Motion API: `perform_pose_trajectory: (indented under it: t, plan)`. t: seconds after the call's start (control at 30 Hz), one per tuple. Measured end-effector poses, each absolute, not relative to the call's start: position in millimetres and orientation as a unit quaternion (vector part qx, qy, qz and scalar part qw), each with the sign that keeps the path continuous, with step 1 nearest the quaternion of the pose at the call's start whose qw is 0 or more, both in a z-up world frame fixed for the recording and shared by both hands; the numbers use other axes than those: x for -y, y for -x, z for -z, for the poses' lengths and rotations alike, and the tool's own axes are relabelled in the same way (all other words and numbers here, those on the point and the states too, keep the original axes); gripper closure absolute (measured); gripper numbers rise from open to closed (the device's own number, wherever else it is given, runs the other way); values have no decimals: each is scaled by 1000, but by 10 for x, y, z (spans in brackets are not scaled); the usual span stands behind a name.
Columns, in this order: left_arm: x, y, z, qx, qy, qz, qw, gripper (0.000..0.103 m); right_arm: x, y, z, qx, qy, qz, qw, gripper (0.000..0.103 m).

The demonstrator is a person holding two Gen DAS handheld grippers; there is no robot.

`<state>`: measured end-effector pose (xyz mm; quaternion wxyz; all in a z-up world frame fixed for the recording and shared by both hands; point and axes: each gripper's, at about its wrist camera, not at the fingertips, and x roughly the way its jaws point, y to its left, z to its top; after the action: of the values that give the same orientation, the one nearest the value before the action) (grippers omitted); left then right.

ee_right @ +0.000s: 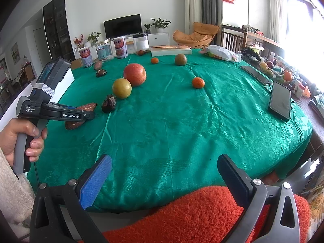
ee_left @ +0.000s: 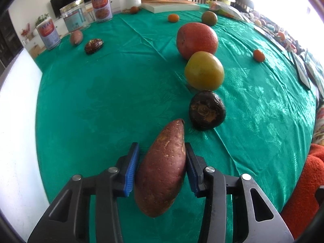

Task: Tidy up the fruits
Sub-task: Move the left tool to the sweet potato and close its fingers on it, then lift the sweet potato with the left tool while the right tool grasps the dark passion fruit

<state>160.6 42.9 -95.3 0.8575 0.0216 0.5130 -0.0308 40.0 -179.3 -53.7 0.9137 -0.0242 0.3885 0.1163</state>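
A green cloth covers my tabletop [ee_right: 182, 121]. Ahead of my left tongs [ee_left: 162, 168] runs a line: sweet potato [ee_left: 162, 168], dark fruit [ee_left: 206, 110], yellow fruit [ee_left: 204, 70], big red fruit [ee_left: 196, 40]. Well beyond stand cans [ee_left: 102, 7]. A phone [ee_right: 280, 101] lies ahead-right of my right tongs [ee_right: 164, 182].

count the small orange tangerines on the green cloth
3. One tangerine sits alone right of the fruit row, one lies farther back near the book, and one at the far edge by the white jar. Others may be hidden.
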Motion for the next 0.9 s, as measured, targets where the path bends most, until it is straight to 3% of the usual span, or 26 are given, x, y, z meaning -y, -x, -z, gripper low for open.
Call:
perform_pose_trajectory:
  t: [0.3, 0.4, 0.5, 0.6, 0.67, 0.8, 0.87, 0.9]
  plan:
    - [-601, -1328, 937, -518, 44, 9, 854, 60, 1923, -494, 596, -413, -22, -134, 900, 0]
    - [-677, -1174, 906, -516, 59, 5, 855, 61, 1925, -636, 646, -471, -34, -166, 866, 0]
    - [-749, -1051, 843, -508, 78, 7, 858, 61, 1700, -825, 657, -540, 31, -225, 811, 0]
    - [-758, -1013, 854, -504, 78, 7, 860, 61, 1432, -1035, 510, -515, 107, -236, 817, 1]
    - [-775, -1020, 904, -508, 82, 4, 857, 61, 1317, -1289, 455, -514, 69, -265, 813, 15]
    - [-785, -1000, 949, -510, 75, 9, 857, 60, 1024, -1796, 606, -525, -4, -298, 797, 21]
    - [-757, -981, 945, -512, 64, 12, 856, 60, 860, -1985, 767, -540, -23, -296, 788, 33]
    - [-744, -964, 944, -514, 59, 13, 856, 60, 785, -2054, 850, -546, -30, -294, 784, 34]
